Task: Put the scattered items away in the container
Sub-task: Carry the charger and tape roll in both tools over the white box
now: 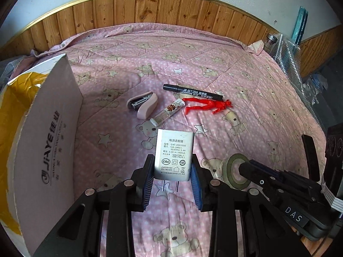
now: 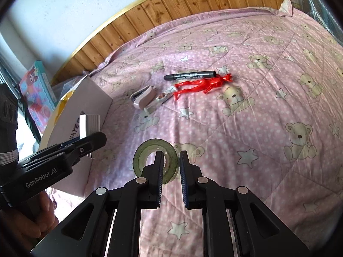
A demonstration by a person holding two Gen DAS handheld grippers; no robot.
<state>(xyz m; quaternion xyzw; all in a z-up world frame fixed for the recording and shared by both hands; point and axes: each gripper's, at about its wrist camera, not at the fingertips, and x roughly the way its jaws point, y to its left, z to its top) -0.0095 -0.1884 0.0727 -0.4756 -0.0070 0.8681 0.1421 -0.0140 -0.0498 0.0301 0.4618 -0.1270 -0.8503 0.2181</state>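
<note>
Left-wrist and right-wrist views of a pink quilted bedspread with bear and star print (image 1: 225,68), read from left to right. At far left stands the open white cardboard box with a yellow lining (image 1: 49,141), the container; none of its contents can be seen. Beside it the left gripper (image 1: 172,171) has its fingers clamped on the sides of a white rectangular power adapter (image 1: 174,154), prongs pointing back toward the camera, carried above the bedspread and not yet over the box. Beyond the adapter lie a pink and grey stapler (image 1: 142,105), a small clear tube with a printed label (image 1: 169,112), a black marker pen (image 1: 193,90) and a red plastic toy figure (image 1: 209,105), the figure touching the marker and the tube's end. At right, the right gripper (image 2: 170,157) has its fingers set narrowly apart, the left one over the hole of a flat olive-green roll of tape (image 2: 142,150), straddling the ring's right-hand wall without closing on it.

Risks, as judged: the adapter is pinched only near its lower end, so a swing toward the box could pivot or drop it; the box's tall near wall could catch it. The tape may slide on the soft quilt and escape the closing fingers.
</note>
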